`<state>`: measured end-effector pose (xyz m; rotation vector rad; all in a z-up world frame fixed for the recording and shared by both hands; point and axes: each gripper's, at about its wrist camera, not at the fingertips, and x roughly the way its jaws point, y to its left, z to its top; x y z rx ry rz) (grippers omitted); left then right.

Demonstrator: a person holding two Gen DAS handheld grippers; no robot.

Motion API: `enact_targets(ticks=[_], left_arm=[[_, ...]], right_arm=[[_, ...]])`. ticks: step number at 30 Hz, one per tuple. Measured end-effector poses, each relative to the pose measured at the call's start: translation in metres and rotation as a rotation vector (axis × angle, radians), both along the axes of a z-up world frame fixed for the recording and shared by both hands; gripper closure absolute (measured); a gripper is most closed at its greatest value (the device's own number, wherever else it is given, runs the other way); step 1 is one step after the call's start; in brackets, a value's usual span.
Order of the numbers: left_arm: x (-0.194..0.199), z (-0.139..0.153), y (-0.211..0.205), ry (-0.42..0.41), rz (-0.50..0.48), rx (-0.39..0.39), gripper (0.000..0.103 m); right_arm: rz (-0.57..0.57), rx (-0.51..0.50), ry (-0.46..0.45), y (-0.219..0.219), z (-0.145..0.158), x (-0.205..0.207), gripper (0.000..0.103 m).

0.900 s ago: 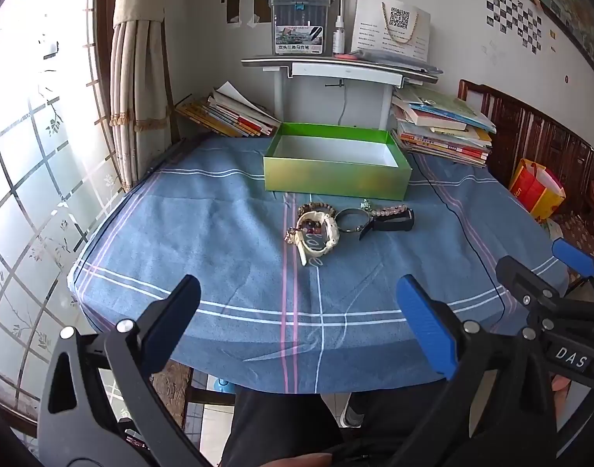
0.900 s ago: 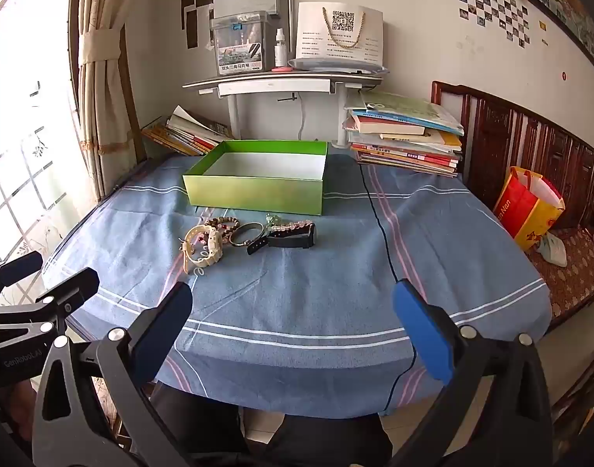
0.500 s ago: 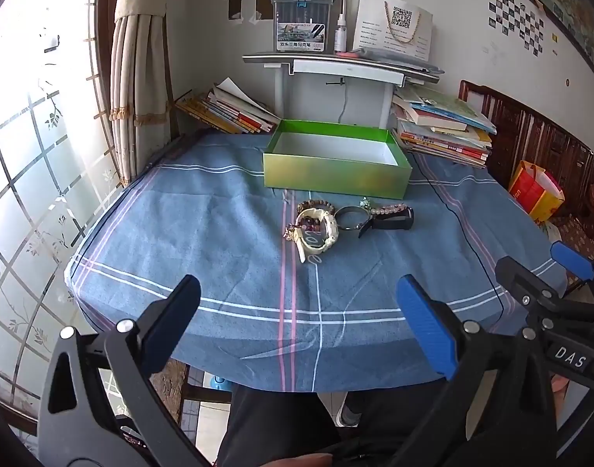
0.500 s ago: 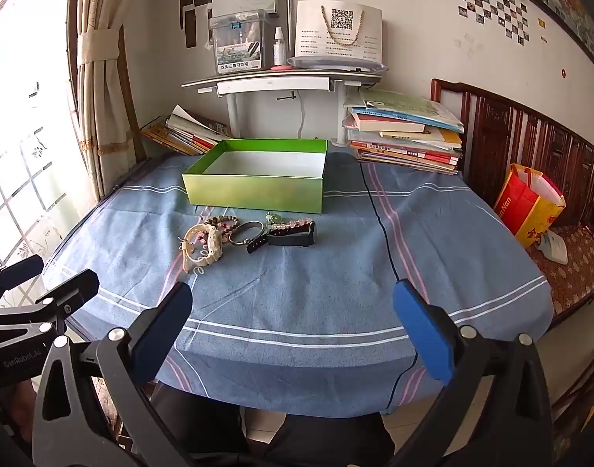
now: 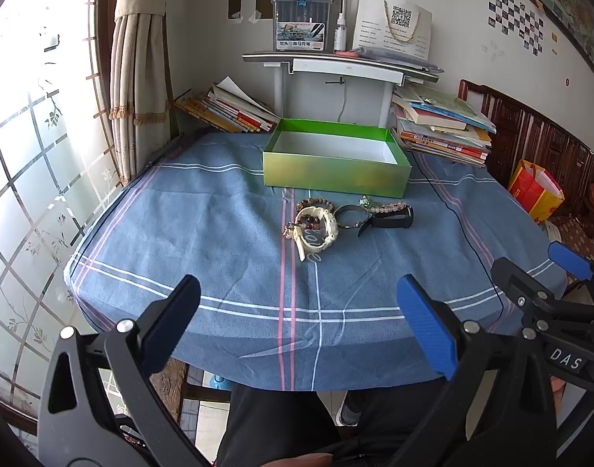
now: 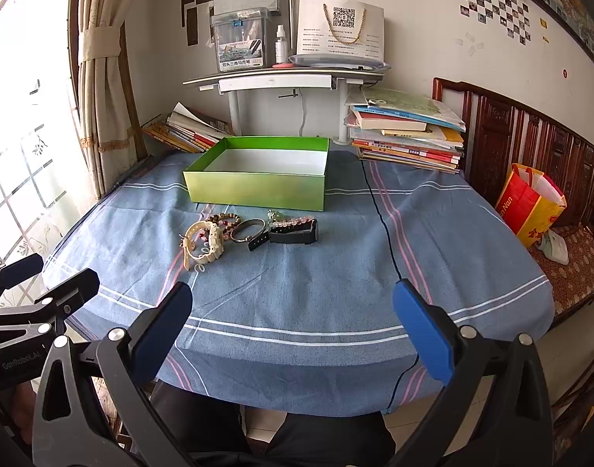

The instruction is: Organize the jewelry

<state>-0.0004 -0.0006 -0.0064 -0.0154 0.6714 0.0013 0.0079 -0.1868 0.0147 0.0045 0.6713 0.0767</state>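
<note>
with both the left gripper (image 5: 297,307) and right gripper (image 6: 293,307) spread wide and empty, jewelry (image 5: 336,220) sits bunched just before the open green box (image 5: 336,167), likely its destination.

A box (image 5: 336,173) sits toward the back of the bench (image 5: 180,233), with a cluster of bracelets (image 5: 314,225) and a watch (image 5: 390,220) just in front of it. Book stacks (image 6: 410,136) lie behind the box to its right and left, under a shelf (image 6: 281,76)
</note>
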Motion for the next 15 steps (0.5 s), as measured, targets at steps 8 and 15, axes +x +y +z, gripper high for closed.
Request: enact_targets(ticks=[8,15], left_arm=[[-0.0005,0.0004,0.0015,0.005,0.0,-0.006,0.003],[-0.001,-0.0002,0.0,0.007,-0.001,-0.005,0.003]], right_arm=[[0.0,0.001,0.001,-0.0006,0.001,-0.0002,0.002],[0.001,0.001,0.005,0.0006,-0.0009,-0.0001,0.002]])
